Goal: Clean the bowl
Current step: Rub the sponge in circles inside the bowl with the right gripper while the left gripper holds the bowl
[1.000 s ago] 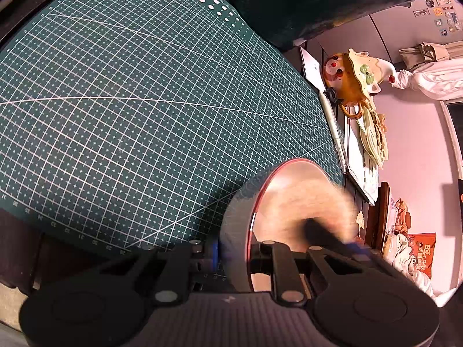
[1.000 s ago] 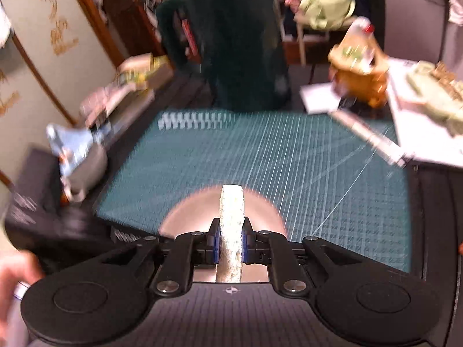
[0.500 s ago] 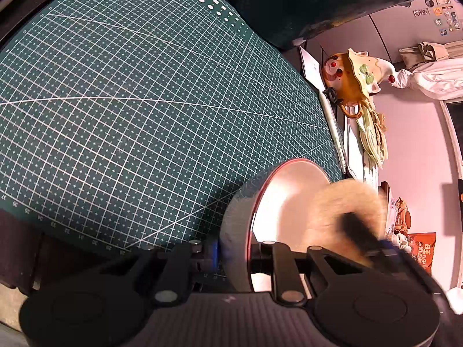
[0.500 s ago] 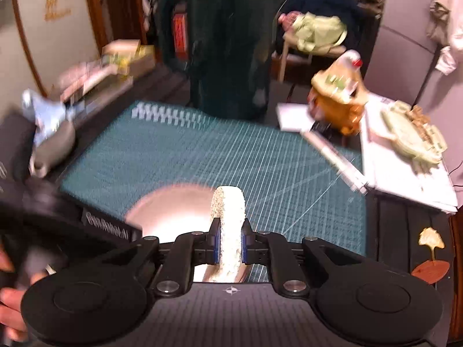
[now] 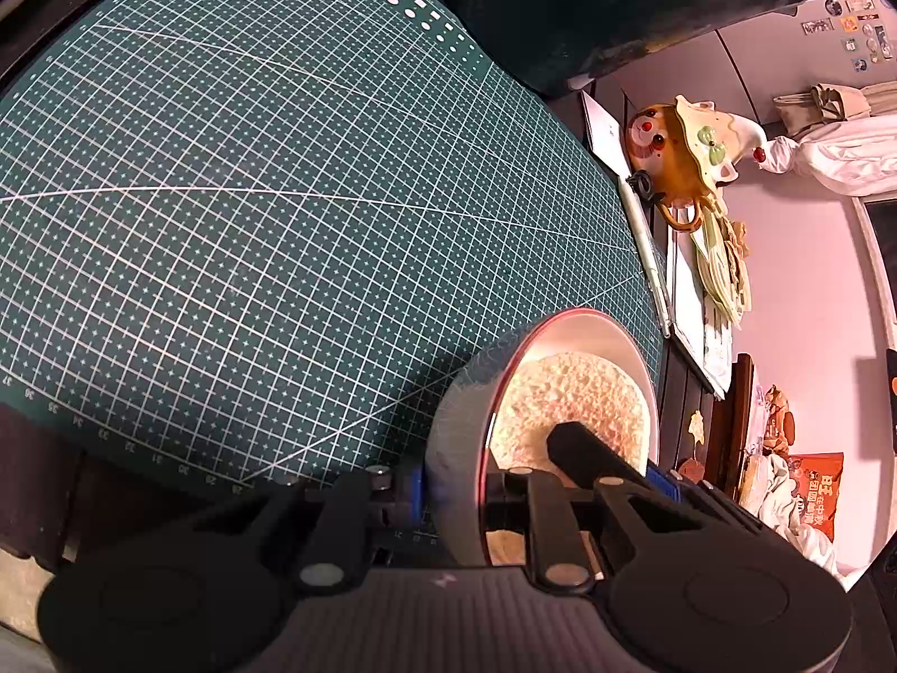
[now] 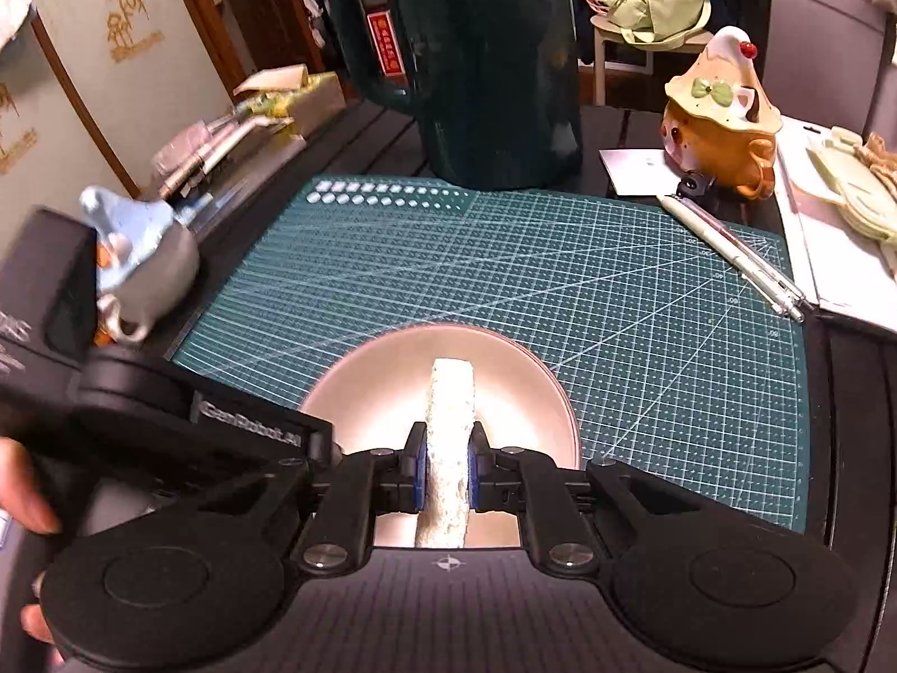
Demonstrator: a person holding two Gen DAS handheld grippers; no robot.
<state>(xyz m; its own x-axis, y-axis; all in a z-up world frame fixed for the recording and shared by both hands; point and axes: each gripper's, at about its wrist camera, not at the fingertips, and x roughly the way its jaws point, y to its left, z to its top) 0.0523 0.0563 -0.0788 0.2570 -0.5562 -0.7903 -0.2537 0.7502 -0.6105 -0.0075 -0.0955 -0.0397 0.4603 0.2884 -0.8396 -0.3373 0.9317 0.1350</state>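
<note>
Left tongs (image 5: 454, 496): clamped across bowl (image 5: 583, 336) wall at near rim; bowl on cutting mat (image 5: 252, 224) near edge. Likely rigid, light, smooth; rim the natural hold.
Right tongs (image 6: 447, 468): pinching sponge (image 6: 451, 392) edge-on inside bowl; soft, compressible.
Beyond, on table: dark kettle (image 6: 482, 67).

A dark slatted table (image 6: 858, 392) stands before a pale wall panel (image 6: 84, 101) under warm light

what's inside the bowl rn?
A sponge, gripped by the right claw, sits inside the bowl. The bowl's bottom beneath the sponge is covered; elsewhere its wall looks bare.
</note>
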